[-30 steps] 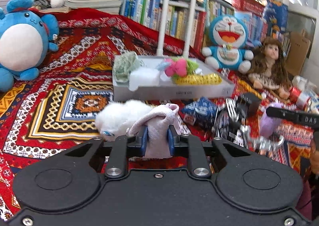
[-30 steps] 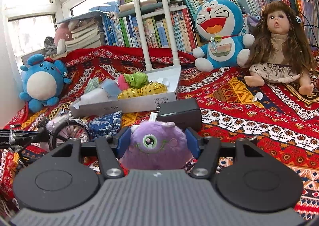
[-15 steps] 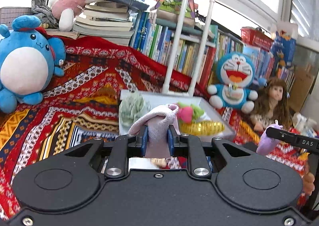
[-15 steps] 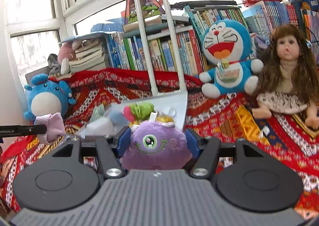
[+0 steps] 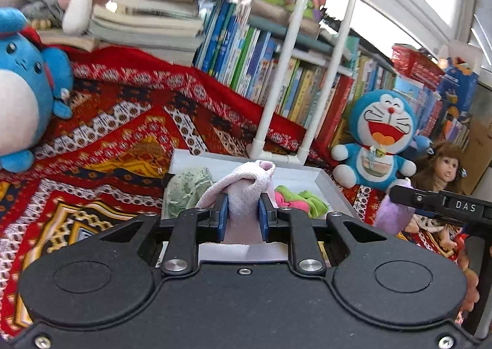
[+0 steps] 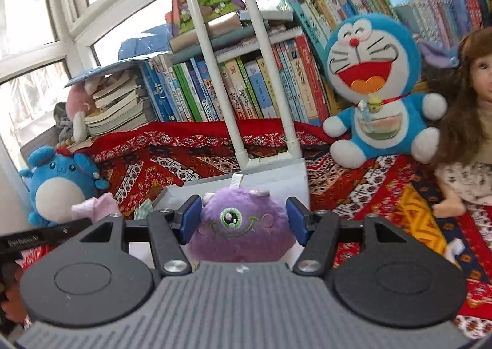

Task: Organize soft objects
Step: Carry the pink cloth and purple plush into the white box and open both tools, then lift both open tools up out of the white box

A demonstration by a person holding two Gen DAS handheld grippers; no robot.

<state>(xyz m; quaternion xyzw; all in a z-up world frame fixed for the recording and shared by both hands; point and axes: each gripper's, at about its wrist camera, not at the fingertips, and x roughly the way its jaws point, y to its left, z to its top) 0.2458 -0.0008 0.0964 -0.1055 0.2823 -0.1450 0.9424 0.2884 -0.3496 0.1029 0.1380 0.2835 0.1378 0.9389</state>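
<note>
Left gripper (image 5: 243, 213) pinches the pink cloth (image 5: 243, 192) tight, just over the grey tray's (image 5: 332, 186) near edge. Right gripper (image 6: 243, 220) clamps the purple plush (image 6: 240, 226), jaws half spread, before the tray's (image 6: 276, 173) far wall, beside the white posts (image 6: 212, 72).

The left gripper (image 5: 243, 216) has a matte black plastic body with two shallow round recesses, one on each side, and angular black linkage arms fixed with silver pivot screws. Its fingers (image 5: 220, 218) carry blue pads. Small screws sit at the lower corners and at the centre of the body.

The right gripper (image 6: 243, 220) has the same black linkage, round recesses and blue-padded fingers (image 6: 190, 221), but a grey ribbed panel covers its middle. Seen from the left wrist, its black side bar bears white letters "DAS".
</note>
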